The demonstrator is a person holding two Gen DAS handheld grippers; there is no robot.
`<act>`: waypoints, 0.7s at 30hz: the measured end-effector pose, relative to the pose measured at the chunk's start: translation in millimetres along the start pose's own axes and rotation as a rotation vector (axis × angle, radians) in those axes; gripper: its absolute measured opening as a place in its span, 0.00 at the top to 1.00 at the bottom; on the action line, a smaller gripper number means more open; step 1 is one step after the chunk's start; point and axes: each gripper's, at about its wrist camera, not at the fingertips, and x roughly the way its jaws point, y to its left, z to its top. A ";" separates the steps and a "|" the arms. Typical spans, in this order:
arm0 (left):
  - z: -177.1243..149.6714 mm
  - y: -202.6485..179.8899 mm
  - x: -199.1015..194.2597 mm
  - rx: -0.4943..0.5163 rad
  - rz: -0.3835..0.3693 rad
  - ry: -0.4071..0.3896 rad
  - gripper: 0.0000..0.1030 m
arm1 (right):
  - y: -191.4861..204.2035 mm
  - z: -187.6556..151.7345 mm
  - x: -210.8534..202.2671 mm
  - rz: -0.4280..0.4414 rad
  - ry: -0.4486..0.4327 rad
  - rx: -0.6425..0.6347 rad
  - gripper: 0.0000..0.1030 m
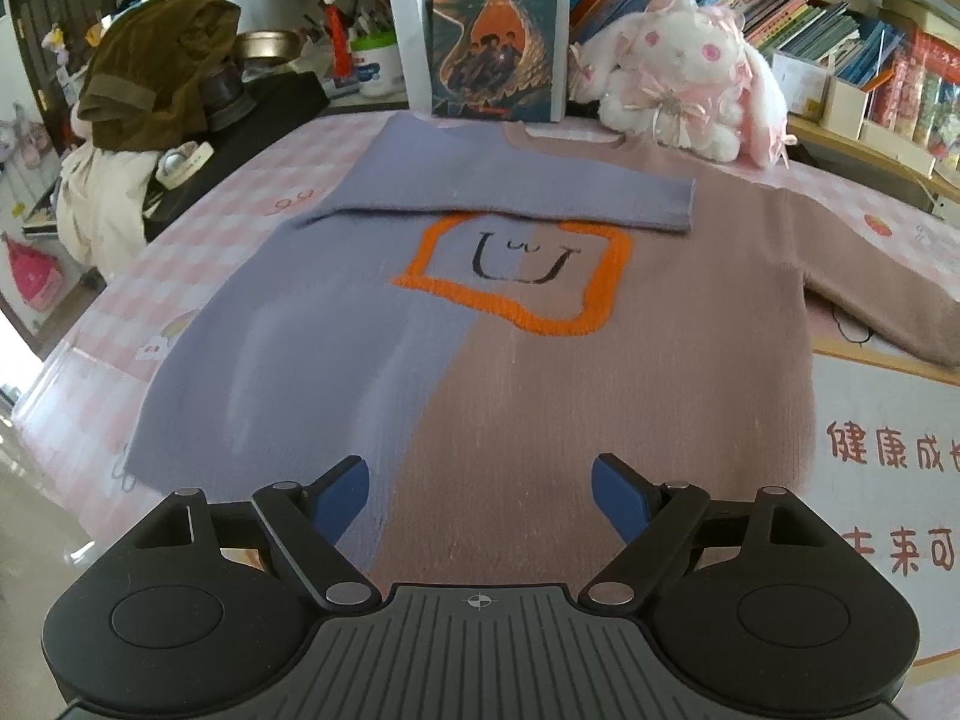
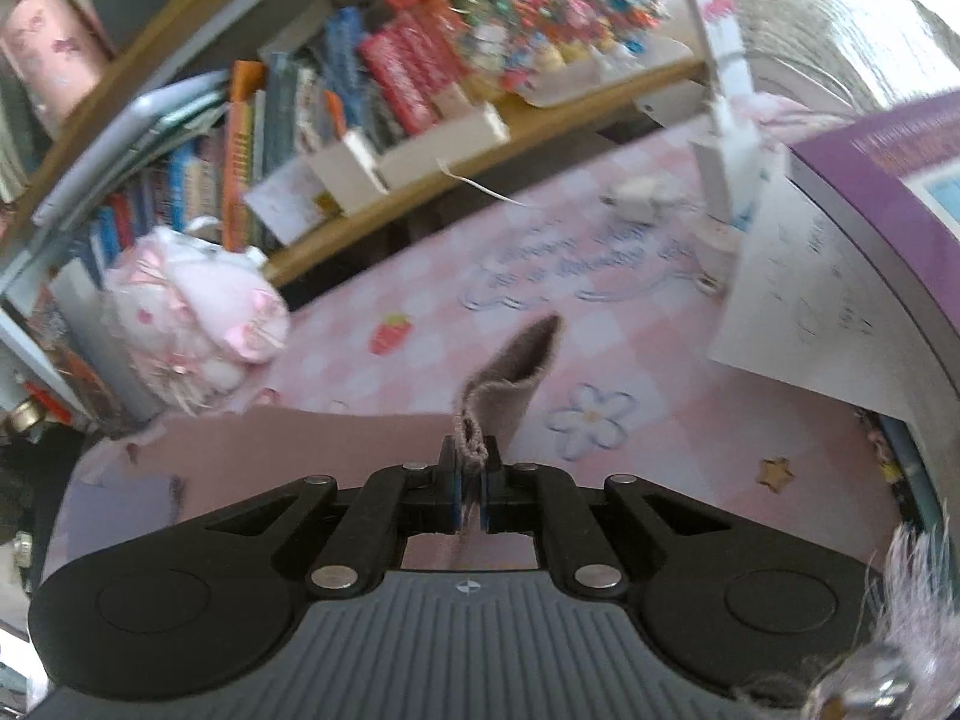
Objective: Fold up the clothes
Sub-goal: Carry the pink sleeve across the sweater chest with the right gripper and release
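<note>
Covering the counter (image 1: 252, 192) ahead of the left gripper (image 1: 480, 495), whose jaws stand wide and empty, the sweater (image 1: 480, 372) lies flat, its lilac sleeve (image 1: 510, 195) already folded across the chest. The right gripper (image 2: 471, 495) has its jaws pinched on the tan cuff (image 2: 510, 372), lifted off the counter. Judging by this, the second sleeve fold is under way; next, carry the cuff across the chest and release.

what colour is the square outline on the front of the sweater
Orange outline on the sweater, clearest in the left wrist view.
</note>
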 end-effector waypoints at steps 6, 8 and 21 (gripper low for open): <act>2.9 17.3 3.7 0.022 -0.045 -0.042 0.18 | 46.8 6.1 -10.1 0.073 -0.042 -0.051 0.95; 4.3 26.4 5.8 0.034 -0.067 -0.062 0.18 | 67.0 4.6 -12.3 0.089 -0.056 -0.078 0.95; 34.7 102.7 23.7 0.246 -0.276 -0.194 0.18 | 229.6 -35.0 3.0 0.097 -0.140 -0.216 0.95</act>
